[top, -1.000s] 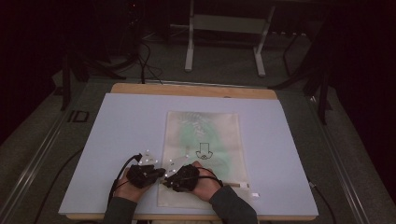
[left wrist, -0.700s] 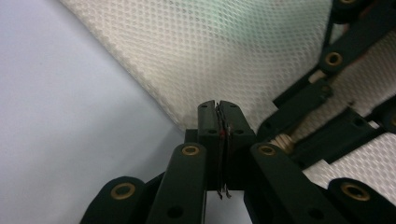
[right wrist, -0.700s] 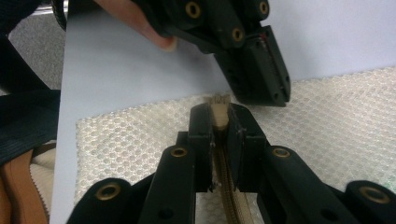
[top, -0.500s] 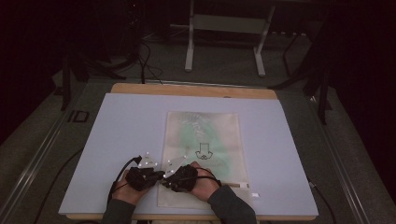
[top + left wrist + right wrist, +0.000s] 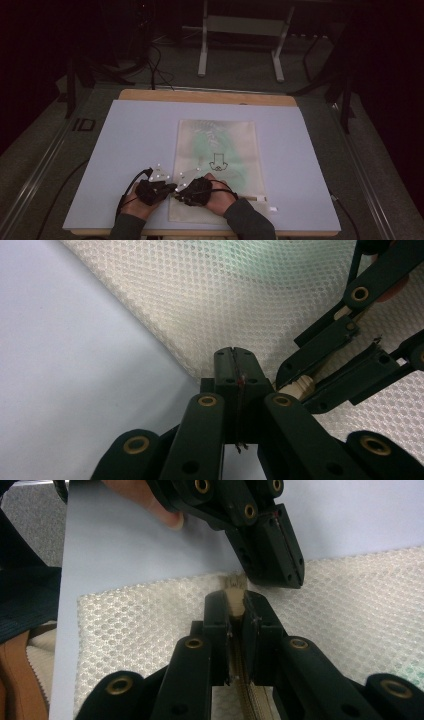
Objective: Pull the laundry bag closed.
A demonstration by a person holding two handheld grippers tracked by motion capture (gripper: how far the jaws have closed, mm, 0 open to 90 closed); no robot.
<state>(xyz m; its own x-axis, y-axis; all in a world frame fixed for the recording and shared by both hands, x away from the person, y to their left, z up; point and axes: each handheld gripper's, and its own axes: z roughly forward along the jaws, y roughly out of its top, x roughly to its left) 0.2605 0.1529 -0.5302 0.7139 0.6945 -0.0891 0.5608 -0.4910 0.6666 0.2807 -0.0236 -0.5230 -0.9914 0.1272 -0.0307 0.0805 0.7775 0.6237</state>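
Risk, judged: cream honeycomb-mesh zippered pouch [image 5: 216, 165] dragged or bunched across pale lavender table mat [image 5: 125, 135] if the corner pinch slips, or beige zipper slider [image 5: 235, 596] jammed if pulled off the zip line.

Left gripper [image 5: 235, 371]: jaws clenched, fabric edge apparently nipped between the tips, contact hard to see.

Right gripper [image 5: 235, 611]: jaws nearly closed, grasping the slider; beige zipper tape [image 5: 247, 697] running back between them.

Beyond both tips: pouch flat, green contents and a black outline print dimly visible.
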